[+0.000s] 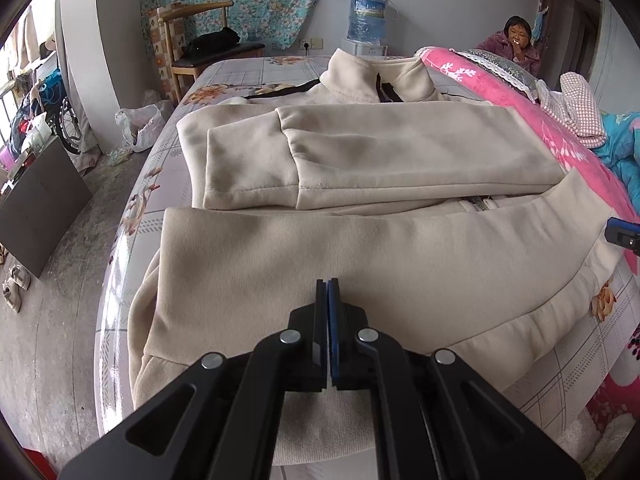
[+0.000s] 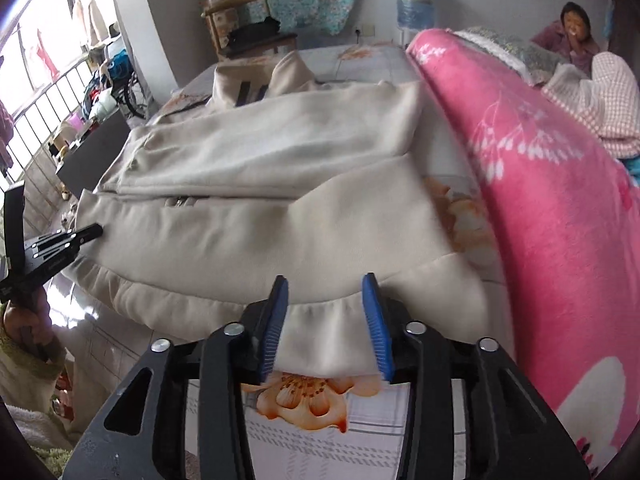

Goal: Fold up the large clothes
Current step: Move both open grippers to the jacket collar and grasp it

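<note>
A cream jacket (image 1: 360, 208) lies spread on the bed (image 1: 168, 148), collar toward the far end, one sleeve (image 1: 360, 152) folded across its chest and the zip showing just below that sleeve. Its ribbed hem runs along the near edge of the bed.

The left gripper (image 1: 328, 292) hovers over the lower part of the jacket, its jaws pressed together with nothing visibly between them; whether the tips touch the cloth is hard to say. The right gripper (image 2: 326, 292) sits at the hem, jaws spread, with the hem band lying between the blue pads (image 2: 276, 320) but not pinched.

To the jacket's left the bed drops off to bare concrete floor (image 1: 52, 340), with open room there. To its right a rolled pink blanket (image 2: 540, 200) crowds close beside the jacket's edge, leaving only a narrow strip of flowered sheet.

A hand (image 2: 24, 320) in a green-edged cuff holds the left gripper's handle at the edge of the right wrist view, largely cut off. The right wrist view is blurred.

A water bottle (image 1: 368, 16) stands against the far wall; its label cannot be read. A person (image 1: 516, 44) sits behind the blanket, mostly hidden. A wooden chair (image 1: 200, 48) stands past the bed's far corner.
</note>
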A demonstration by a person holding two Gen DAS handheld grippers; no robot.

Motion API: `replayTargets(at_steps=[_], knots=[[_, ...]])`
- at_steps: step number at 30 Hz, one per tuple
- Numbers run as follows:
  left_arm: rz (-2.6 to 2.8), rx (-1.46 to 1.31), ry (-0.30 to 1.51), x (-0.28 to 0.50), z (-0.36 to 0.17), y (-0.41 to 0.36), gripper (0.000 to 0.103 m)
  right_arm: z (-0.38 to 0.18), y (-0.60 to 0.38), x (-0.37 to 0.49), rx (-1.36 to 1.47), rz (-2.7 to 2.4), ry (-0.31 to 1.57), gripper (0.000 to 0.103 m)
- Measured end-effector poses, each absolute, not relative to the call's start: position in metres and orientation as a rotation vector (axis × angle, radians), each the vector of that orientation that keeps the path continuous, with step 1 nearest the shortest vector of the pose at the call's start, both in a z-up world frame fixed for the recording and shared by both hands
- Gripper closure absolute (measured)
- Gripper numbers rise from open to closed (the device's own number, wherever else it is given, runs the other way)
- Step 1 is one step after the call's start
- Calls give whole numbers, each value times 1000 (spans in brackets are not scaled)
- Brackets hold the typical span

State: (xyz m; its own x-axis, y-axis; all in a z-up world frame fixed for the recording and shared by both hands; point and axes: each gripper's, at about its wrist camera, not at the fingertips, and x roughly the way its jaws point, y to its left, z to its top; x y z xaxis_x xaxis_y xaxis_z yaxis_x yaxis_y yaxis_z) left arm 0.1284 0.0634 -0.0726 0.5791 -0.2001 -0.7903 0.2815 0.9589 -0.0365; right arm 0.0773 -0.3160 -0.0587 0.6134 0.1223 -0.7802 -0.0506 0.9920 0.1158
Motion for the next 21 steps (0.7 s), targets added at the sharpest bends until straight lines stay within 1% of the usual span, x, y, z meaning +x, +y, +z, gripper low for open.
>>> replayTargets(at_steps=[2, 5, 6, 7, 8, 9, 10, 11, 12, 13, 15, 16, 17, 19, 21], knots=[[-294, 53, 929, 129, -72, 70, 100, -63, -333, 81, 117, 56, 911, 60], [-301, -19, 981, 135, -68, 79, 100, -85, -350, 91, 186, 48, 1000, 60], [-287, -25, 992, 136, -64, 82, 95, -79, -350, 91, 185, 56, 995, 60], [-280, -27, 995, 137, -57, 84, 94, -70, -350, 93, 191, 69, 994, 58], [-283, -31, 992, 138, -49, 87, 89, -60, -352, 95, 220, 89, 985, 53], [-289, -32, 984, 140, -38, 88, 82, -48, -354, 98, 254, 109, 966, 49], [-289, -22, 972, 143, -27, 89, 77, -37, -354, 103, 270, 122, 949, 42], [-286, -5, 957, 147, -14, 89, 67, -25, -354, 109, 271, 131, 936, 38], [-288, 14, 940, 153, -2, 87, 59, -14, -353, 117, 264, 137, 923, 37], [-291, 37, 925, 160, 10, 84, 55, -4, -350, 127, 253, 148, 912, 34], [-296, 85, 901, 179, 31, 75, 39, 14, -344, 153, 240, 202, 886, 29], [-299, 103, 886, 191, 39, 70, 34, 22, -340, 167, 244, 230, 869, 23], [-300, 119, 873, 204, 45, 64, 29, 29, -337, 182, 252, 254, 857, 22], [-303, 152, 854, 235, 54, 50, 27, 43, -328, 213, 267, 299, 842, 21], [-301, 180, 829, 269, 57, 34, 26, 49, -319, 254, 278, 340, 841, 19]])
